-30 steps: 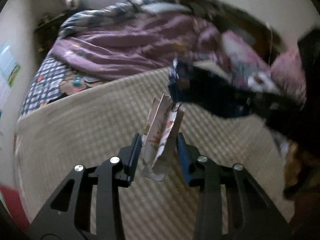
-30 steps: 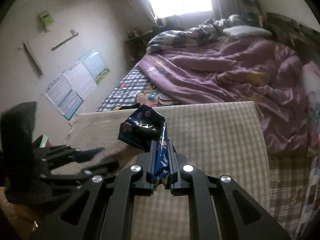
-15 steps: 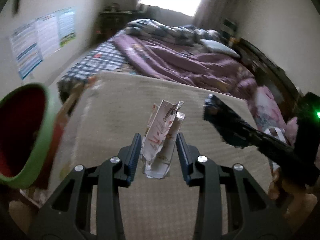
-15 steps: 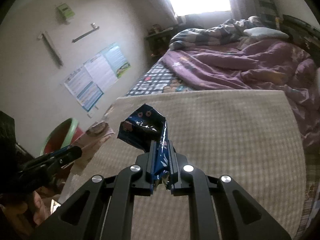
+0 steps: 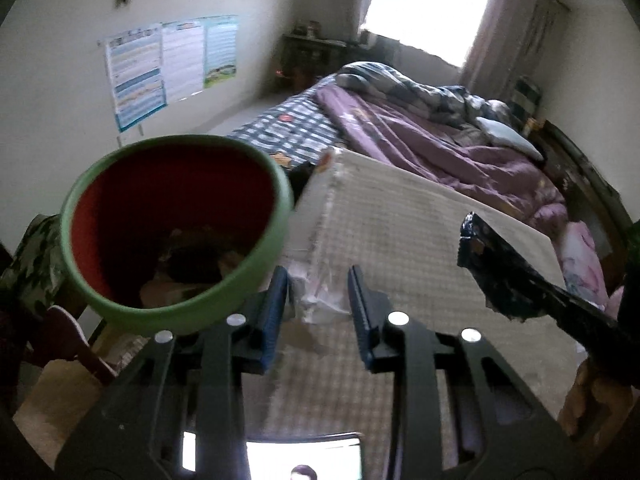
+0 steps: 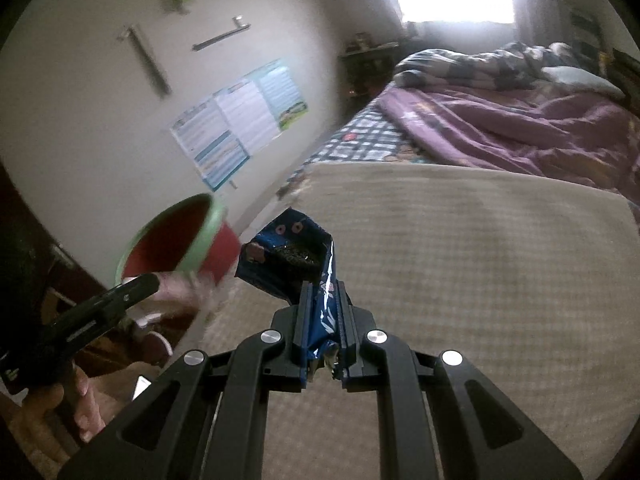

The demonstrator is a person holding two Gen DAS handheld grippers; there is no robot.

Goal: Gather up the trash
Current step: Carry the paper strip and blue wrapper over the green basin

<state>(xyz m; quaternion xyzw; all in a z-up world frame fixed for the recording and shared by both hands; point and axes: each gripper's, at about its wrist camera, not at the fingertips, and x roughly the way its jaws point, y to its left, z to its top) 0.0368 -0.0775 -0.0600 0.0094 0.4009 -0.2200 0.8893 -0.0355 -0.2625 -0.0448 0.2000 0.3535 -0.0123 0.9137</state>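
The left gripper point(image 5: 318, 300) hangs beside the round red bin with the green rim point(image 5: 176, 232), which fills the ten o'clock part of its view, with scraps of paper lying at the bottom. Between its blue-padded fingers point(image 5: 274, 308) sits a blurred, pale, crumpled paper wrapper point(image 5: 320, 298); the fingers have just been closing and are clenched on that wrapper. Below it stretches the beige checked mattress cover point(image 5: 400, 248).

Over on the right gripper point(image 6: 323, 320), the fingers point(image 6: 301, 320) are clamped tight on a crumpled dark blue foil snack packet point(image 6: 288, 260), which sticks up and leans toward eleven o'clock. From this camera the red bin point(image 6: 176, 240) sits at nine o'clock, past the edge of the mattress cover, and the left gripper's black frame point(image 6: 100, 312) pokes in at eight o'clock with a hand point(image 6: 86, 408) under it. At one o'clock, a rumpled purple quilt point(image 6: 500, 128) covers the bed.
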